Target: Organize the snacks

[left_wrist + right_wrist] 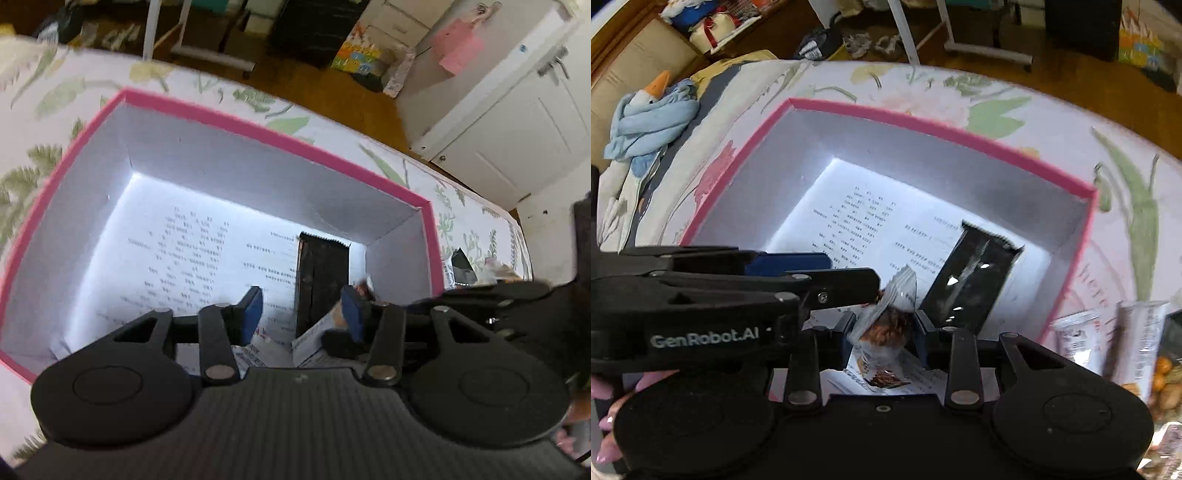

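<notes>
A pink-rimmed box (258, 125) with grey walls and a printed white sheet on its floor stands on a floral cloth; it also shows in the right wrist view (923, 125). A black snack packet (323, 273) lies inside at the right (975, 273). My right gripper (884, 328) is shut on a clear-wrapped brown snack (886, 325) over the box's near edge. My left gripper (303, 310) is open above the box, empty, with a white-wrapped snack (314, 339) below it. The left gripper's fingers (790, 264) reach in from the left in the right wrist view.
Several white and orange snack packets (1108, 343) lie on the cloth right of the box. More packets (461, 266) show past the box's right wall. A blue plush goose (653, 118) lies at far left. The table edge and wooden floor lie beyond.
</notes>
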A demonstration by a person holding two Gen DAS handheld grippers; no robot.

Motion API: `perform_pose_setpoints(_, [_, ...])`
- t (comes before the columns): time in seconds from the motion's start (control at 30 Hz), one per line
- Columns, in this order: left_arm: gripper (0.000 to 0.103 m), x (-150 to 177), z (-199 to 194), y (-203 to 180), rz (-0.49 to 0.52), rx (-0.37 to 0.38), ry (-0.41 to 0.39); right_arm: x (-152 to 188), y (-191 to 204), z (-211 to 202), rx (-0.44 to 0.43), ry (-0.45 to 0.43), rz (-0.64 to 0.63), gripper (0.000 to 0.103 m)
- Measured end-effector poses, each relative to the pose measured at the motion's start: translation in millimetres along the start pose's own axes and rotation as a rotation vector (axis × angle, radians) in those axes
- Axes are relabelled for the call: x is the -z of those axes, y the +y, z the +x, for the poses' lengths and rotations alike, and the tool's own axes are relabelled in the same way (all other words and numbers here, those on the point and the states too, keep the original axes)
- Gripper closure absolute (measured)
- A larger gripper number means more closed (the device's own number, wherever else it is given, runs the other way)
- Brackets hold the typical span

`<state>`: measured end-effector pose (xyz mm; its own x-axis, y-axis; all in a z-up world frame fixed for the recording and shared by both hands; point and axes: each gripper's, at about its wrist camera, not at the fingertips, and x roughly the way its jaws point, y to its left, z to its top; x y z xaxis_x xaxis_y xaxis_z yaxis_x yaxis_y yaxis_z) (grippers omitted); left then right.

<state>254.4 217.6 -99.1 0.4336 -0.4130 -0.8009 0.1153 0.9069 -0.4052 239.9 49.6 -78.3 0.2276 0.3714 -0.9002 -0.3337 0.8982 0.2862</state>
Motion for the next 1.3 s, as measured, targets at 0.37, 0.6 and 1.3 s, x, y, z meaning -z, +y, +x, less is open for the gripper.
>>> perform_pose_setpoints(0.37, [0.048,20.2,-66.9,-50.4,0.189,-0.074,-0.139,16.2,-2.6,-123.3,0.172,-0.059,-0.232,0.048])
perform_pose_setpoints(0.6, [0.05,28.7,-81.8,-113.7,0.232,-0.033,-0.093,40.1,-39.0,-141.0,0.197,-0.095,-0.244,0.045])
perform_pose_setpoints(1.3, [0.061,109.9,75.1,-193.5,-0.01,-0.243,-0.239,48.7,-180.4,-79.2,-0.036,-0.068,0.16,0.05])
